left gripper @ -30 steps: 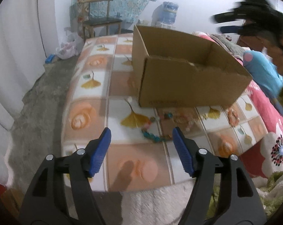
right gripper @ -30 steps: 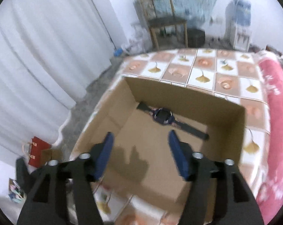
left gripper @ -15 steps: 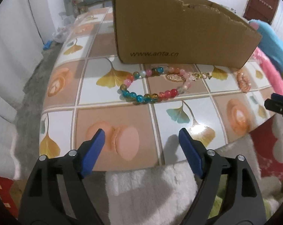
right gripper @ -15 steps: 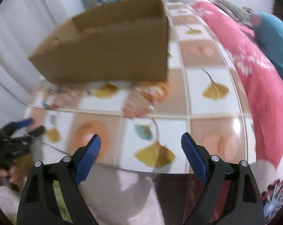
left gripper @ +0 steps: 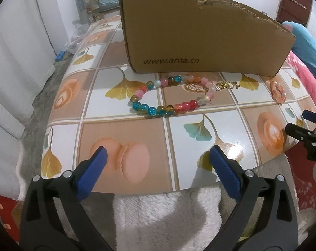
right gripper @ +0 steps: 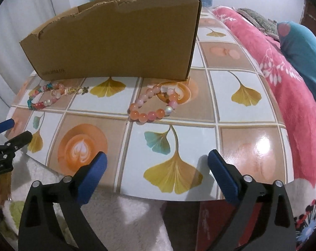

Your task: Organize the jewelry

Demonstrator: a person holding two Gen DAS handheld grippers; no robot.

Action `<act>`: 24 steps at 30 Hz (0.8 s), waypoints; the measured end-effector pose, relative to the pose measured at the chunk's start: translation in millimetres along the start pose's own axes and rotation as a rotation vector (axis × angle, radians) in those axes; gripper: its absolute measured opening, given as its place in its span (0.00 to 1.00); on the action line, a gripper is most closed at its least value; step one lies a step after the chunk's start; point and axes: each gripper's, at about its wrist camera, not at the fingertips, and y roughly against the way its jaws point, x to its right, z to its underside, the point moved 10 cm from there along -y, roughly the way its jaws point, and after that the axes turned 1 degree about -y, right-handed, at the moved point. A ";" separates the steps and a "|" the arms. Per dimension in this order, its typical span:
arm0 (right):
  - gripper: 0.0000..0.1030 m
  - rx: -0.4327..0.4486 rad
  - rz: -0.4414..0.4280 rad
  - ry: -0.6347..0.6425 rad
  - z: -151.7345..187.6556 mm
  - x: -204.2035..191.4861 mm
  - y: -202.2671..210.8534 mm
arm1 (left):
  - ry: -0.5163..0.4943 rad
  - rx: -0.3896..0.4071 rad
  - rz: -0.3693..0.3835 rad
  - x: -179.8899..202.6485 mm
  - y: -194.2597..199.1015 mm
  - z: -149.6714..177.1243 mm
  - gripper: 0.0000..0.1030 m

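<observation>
Table (left gripper: 120, 138) with a glossy tiled print of ginkgo leaves, macarons and latte cups fills both wrist views. Your left gripper (left gripper: 158, 159) hovers over the near edge, above a macaron tile; its jaws have just been opening and now stand wide, nothing between the blue pads (left gripper: 93, 173). Beyond it, just in front of the cardboard box (left gripper: 199, 35), lies the multicolour bead bracelet (left gripper: 170, 96): blue, amber, red, pink and milky beads in a flattened loop, a small gold charm (left gripper: 227, 85) at its right end. The box stands upright on the table, torn along its top rim, printed web address on the wall that faces you. Farther right, near the table's right edge in the left view, lies the pink-orange bead bracelet (right gripper: 155, 106), looped on a latte-cup tile just in front of the box's right corner and well apart from the first bracelet. Your right gripper (right gripper: 156, 169) hangs over a large ginkgo leaf at the near edge, this side of that bracelet; its jaws too have just been opening and stand wide, empty. A pink floral blanket (right gripper: 294, 83) runs along the table's right side. White fleece (left gripper: 164, 219) lies below the near edge.
</observation>
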 end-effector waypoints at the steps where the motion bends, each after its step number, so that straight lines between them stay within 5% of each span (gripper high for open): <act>1: 0.93 0.004 -0.007 -0.006 -0.7 1.0 -0.8 | 0.001 0.001 -0.002 0.7 -0.2 0.0 0.93; 15: 0.94 0.056 0.012 -0.040 -6.8 5.1 -4.5 | 0.007 0.001 -0.007 -0.3 -0.1 0.2 0.93; 24: 0.93 0.106 -0.051 -0.072 -10.0 2.0 14.0 | -0.013 0.025 0.005 0.4 0.1 -2.4 0.93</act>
